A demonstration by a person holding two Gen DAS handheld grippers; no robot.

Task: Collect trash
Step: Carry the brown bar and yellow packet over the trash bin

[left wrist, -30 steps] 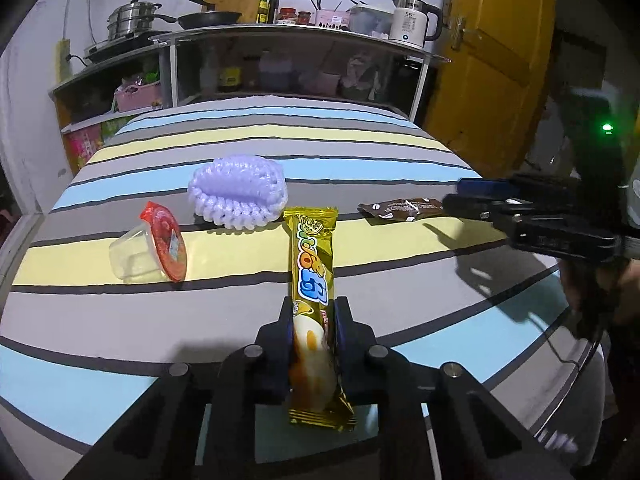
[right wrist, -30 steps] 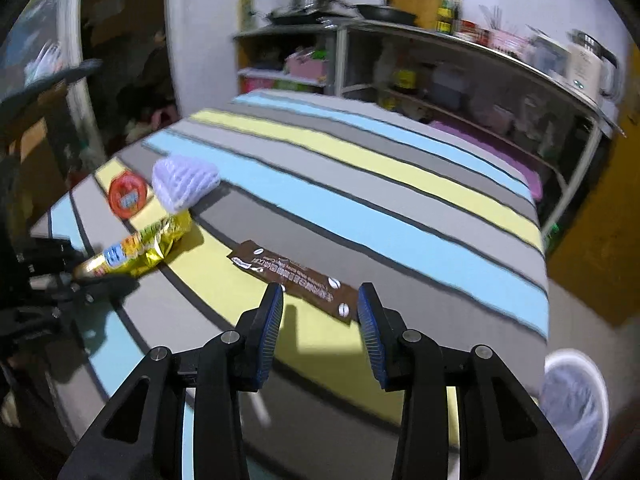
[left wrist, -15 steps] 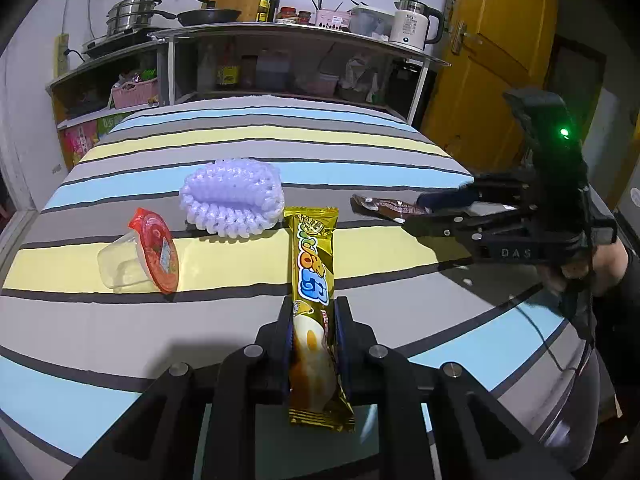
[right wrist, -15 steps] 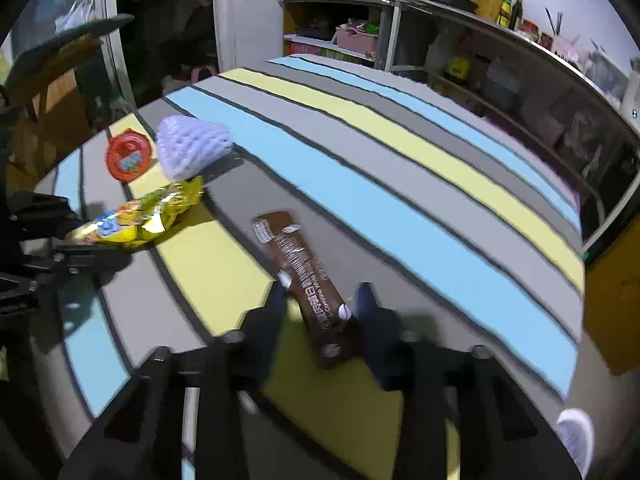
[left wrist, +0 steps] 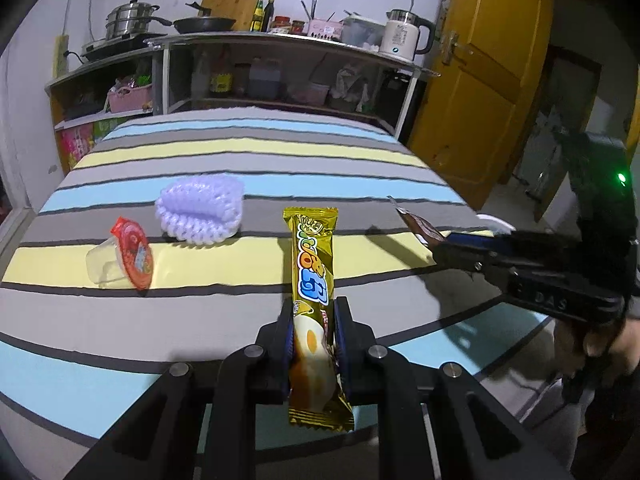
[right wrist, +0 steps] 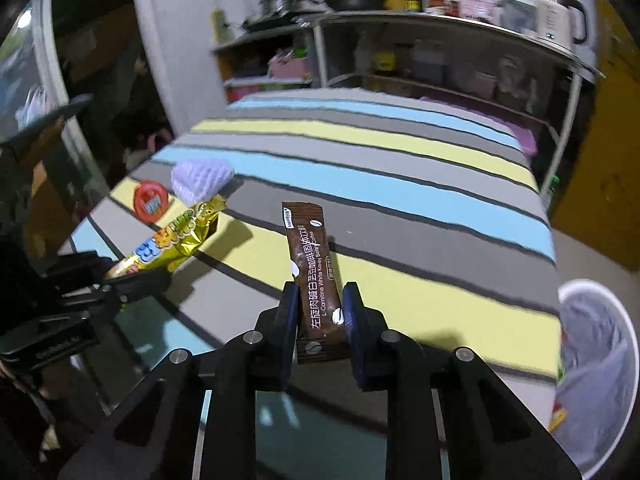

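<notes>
- A kitchen-like room is shown, with a metal shelf unit (left wrist: 280,48) carrying pots, bottles and a white kettle (left wrist: 404,34), a yellow door (left wrist: 480,80) to one side, and a table covered in a grey, blue and yellow striped cloth (left wrist: 240,148) in front.
- A long gold foil snack wrapper (left wrist: 314,280) is clamped near its lower end by the left gripper (left wrist: 314,340), whose jaws are pressed against both sides of it; its long axis is run straight forward along the fingers.
- A slim brown coffee stick sachet (right wrist: 314,276) is gripped at its lower third by the right gripper (right wrist: 320,320). The jaws have just been closing and are now seated on the sachet, which is held clear of the cloth and pointed away from the camera.
- Two pieces are left on the cloth: a clear plastic jelly cup with a red foil lid (left wrist: 120,256), lying on its side, and a lilac foam fruit net (left wrist: 200,210) just behind it. Both are seen ahead and to the left of the left gripper, well apart from the right one.
- A white bin lined with a translucent bag (right wrist: 596,368) is seen on the floor beyond the table's edge, to the right of the right gripper and lower than it.
- The coming move is judged to turn on that relation: the right hand is the nearer to the bin, so the sachet would likely be carried rightward past the table edge and released above the opening.
</notes>
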